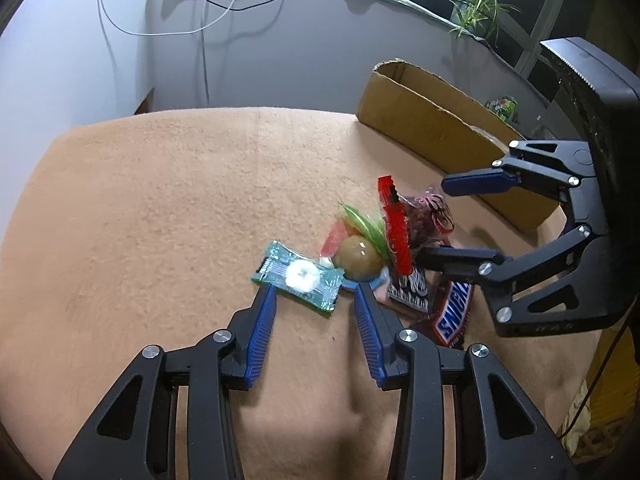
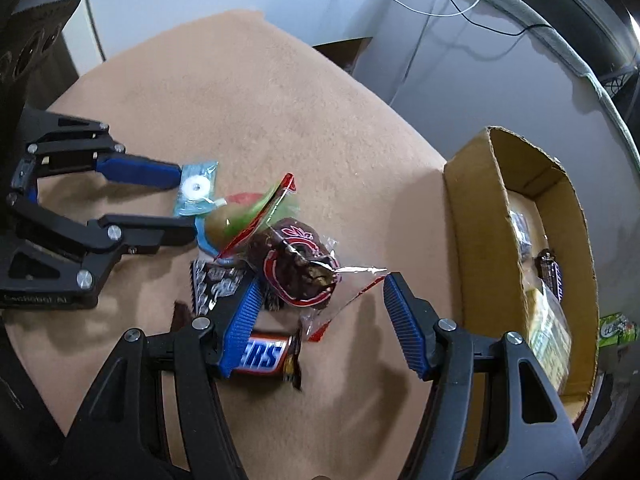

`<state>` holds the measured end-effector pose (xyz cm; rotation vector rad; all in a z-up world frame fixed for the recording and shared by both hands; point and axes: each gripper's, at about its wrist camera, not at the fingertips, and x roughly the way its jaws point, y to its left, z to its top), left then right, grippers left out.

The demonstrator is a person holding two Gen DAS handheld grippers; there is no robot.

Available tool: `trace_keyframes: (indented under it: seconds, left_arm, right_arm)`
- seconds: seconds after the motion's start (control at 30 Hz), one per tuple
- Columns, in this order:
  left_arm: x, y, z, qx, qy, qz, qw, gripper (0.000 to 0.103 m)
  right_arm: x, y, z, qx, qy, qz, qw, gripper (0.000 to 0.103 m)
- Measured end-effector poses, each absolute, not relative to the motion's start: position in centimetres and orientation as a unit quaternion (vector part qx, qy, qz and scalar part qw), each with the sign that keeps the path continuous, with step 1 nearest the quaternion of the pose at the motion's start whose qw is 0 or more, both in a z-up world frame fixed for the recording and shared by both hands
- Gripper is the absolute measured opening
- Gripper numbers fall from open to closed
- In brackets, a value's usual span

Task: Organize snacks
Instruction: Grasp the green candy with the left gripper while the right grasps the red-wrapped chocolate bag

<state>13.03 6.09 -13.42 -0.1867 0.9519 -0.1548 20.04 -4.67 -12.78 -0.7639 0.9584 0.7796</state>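
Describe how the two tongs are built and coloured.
Both the left tongs and the right tongs are alike: black skeletal linkage arms with cut-out openings, joined by round silver pivot bolts, ending in blue ribbed pads. In the right wrist view the left body carries small, faint lettering. No hand or sleeve shows.

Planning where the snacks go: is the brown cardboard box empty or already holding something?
Holding something. The right wrist view shows wrapped snacks inside the open-topped brown cardboard box.
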Motion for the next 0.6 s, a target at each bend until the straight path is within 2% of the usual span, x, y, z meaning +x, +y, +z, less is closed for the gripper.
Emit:
trace_keyframes:
  seconds: [0.3, 0.6]
  left_arm:
    - [14.6, 5.8, -13.5, -0.071, 0.457, -0.07, 0.884, 0.039]
    - [15.8, 6.7, -13.6, -0.07, 0.453, -0.049, 0.888, 0.039]
  right_arm:
    - [21.7, -4.4, -13.4, -0.314, 0.458, 0.359, 0.75, 0.061]
    - [22.0, -5.9, -12.7, -0.28, 0.466, 0.358, 0.759, 0.047]
